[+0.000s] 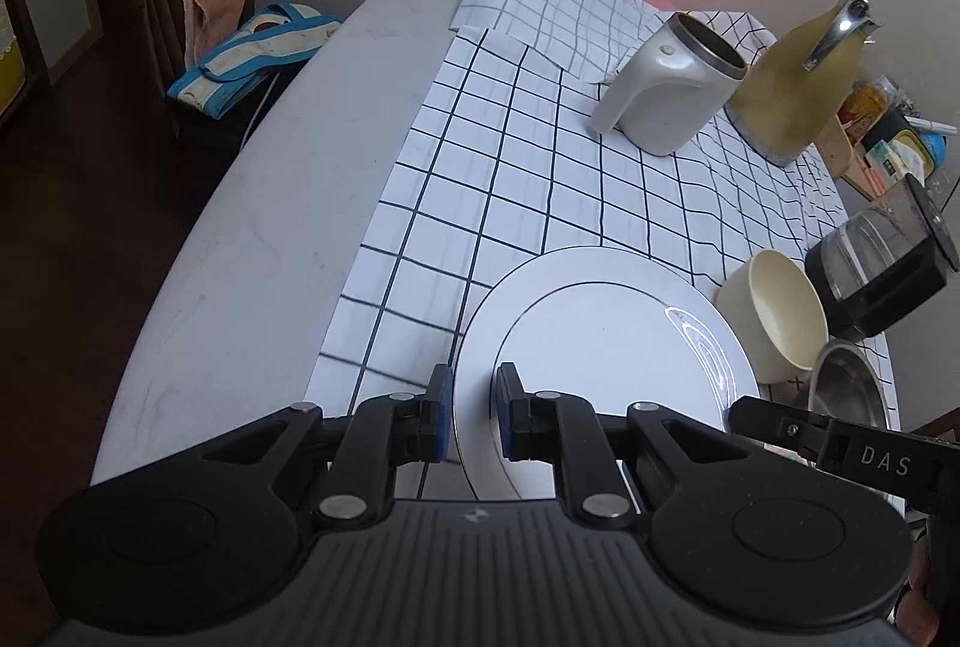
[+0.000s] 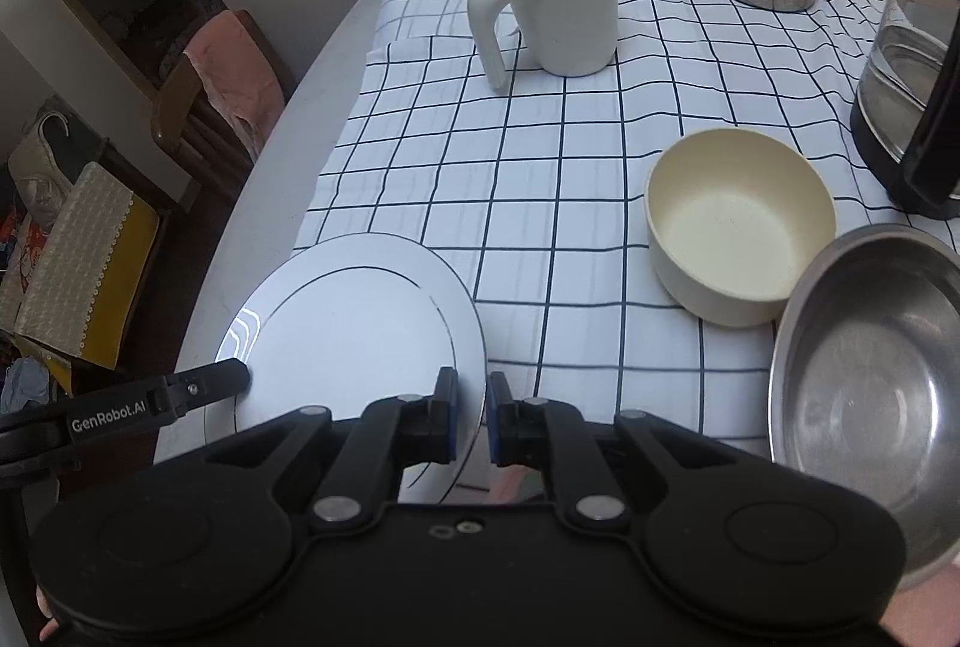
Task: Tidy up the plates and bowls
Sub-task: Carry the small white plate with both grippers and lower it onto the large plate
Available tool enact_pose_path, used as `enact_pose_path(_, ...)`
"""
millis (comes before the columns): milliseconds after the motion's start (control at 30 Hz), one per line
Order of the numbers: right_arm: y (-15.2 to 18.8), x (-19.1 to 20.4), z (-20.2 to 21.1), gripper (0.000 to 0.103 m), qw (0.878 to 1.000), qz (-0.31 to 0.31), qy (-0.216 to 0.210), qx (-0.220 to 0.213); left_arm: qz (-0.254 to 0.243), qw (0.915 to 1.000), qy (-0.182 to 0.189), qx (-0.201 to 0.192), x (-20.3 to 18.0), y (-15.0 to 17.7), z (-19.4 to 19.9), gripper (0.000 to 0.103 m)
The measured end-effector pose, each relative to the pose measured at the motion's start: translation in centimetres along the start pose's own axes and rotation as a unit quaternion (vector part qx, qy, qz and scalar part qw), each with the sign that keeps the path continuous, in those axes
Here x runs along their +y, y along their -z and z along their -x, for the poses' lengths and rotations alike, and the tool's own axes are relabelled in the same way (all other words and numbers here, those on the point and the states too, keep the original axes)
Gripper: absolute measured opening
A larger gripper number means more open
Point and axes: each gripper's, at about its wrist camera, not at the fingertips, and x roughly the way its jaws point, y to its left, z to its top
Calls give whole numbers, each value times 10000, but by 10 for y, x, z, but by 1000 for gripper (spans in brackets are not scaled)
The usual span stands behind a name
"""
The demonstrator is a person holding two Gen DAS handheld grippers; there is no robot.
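Plate [image 1: 600, 347], white w/ thin dark ring, sits at the near worktop [image 1: 252, 251] edge; left gripper [image 1: 474, 407] and right gripper [image 2: 471, 416] jaws both straddle its rim, narrow gaps, contact unclear. Beyond: cream bowl [image 2: 738, 221], steel bowl [image 2: 870, 395] touching, unstacked. Nothing sorted yet.

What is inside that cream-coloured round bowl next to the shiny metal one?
The cream-coloured round bowl looks empty: its bare pale bottom shows, with only faint specks. The steel bowl beside it is empty too. What lies beneath either is hidden.
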Motion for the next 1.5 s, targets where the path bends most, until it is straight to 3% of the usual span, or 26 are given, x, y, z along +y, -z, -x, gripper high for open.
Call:
enact_pose_path(467, 54, 20, 68, 10, 9995, -94, -67, -300, -150, 9995, 167, -203, -2, 48, 76, 14)
enact_pose_path(933, 146, 21, 126, 10, 9980, -370, -62, -507, -374, 9985, 263, -290, -9, 131, 133, 14)
enact_pose_path(1233, 208, 9, 145, 10, 9974, -550, -47, -462, -545, 9980, 300, -83, -10, 190, 142, 14)
enact_pose_path(1500, 257, -1, 137, 10, 9970, -748, 11, -191, -688, 9970, 239, 244, -4, 239, 133, 14)
